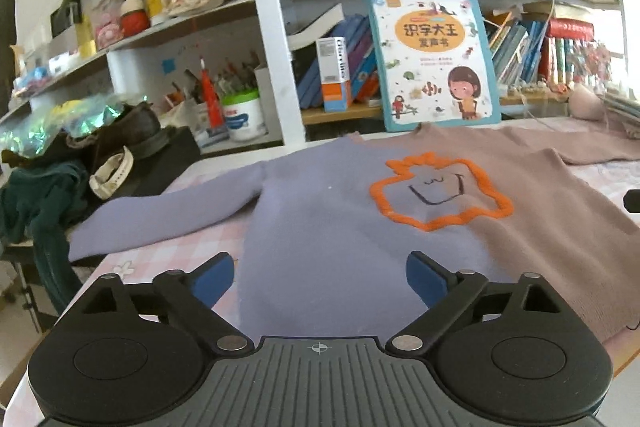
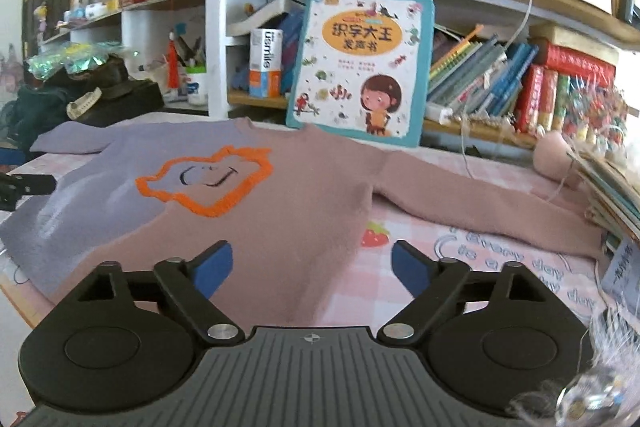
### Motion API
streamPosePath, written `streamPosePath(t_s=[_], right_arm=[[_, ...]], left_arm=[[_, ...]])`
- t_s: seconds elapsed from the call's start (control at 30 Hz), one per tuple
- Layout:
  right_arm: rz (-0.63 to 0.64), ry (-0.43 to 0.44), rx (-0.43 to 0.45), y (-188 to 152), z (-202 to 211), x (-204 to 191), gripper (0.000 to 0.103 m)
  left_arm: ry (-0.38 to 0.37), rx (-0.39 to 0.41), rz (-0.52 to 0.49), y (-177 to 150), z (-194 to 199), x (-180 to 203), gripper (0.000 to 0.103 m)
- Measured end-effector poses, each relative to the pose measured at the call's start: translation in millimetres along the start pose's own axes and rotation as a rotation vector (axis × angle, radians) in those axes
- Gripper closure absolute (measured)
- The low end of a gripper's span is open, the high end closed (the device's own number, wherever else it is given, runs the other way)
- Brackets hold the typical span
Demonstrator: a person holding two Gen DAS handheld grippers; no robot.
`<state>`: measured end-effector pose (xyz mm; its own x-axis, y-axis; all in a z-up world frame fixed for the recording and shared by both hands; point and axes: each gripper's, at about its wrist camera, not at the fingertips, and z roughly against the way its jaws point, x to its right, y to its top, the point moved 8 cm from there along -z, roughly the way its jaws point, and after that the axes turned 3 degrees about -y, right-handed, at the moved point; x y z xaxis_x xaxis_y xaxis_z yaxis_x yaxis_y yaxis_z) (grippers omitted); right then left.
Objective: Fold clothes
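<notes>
A two-tone sweater point(image 1: 320, 211) lies spread flat, front up, on the table: lilac on its left half, dusty pink point(image 2: 288, 211) on its right, with an orange outlined figure point(image 1: 436, 187) on the chest. Both sleeves stretch out sideways. My left gripper point(image 1: 320, 279) hovers over the lilac hem, jaws wide apart, nothing between the blue pads point(image 1: 214, 277). My right gripper point(image 2: 310, 267) hovers over the pink hem near its side edge, also open and empty. Each gripper's black tip shows at the edge of the other's view.
The table point(image 2: 500, 267) has a pink checked cloth. A children's book point(image 1: 434, 61) leans on crowded shelves behind the collar. A stack of books point(image 2: 608, 187) sits at the right by the pink sleeve's end. Dark clothes and a bag point(image 1: 80, 163) pile up at left.
</notes>
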<state>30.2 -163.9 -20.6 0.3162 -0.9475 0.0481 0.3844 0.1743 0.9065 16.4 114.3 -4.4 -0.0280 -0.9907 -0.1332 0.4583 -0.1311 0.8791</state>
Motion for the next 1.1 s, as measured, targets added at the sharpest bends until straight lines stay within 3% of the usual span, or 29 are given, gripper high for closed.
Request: streamPosePath(t_s=[0.2,0.4,1.1], right_arm=[[0.025,0.005,0.001,-1.0,-2.3,-4.6,0.004],[0.042,0.009,-0.008,-3.2,-4.2,-5.2,0.003],[0.18,0.28,0.031,47.7,-65.7,-81.6,0.003]], left_arm=[[-0.038,0.009,0.037,3.3,-3.5,9.8,0.005],[-0.035,0.002,0.048,4.7,-8.2,10.6,0.003],[0.082,-0.014,0.126,-2.3,-4.6,-32.9,0.002]])
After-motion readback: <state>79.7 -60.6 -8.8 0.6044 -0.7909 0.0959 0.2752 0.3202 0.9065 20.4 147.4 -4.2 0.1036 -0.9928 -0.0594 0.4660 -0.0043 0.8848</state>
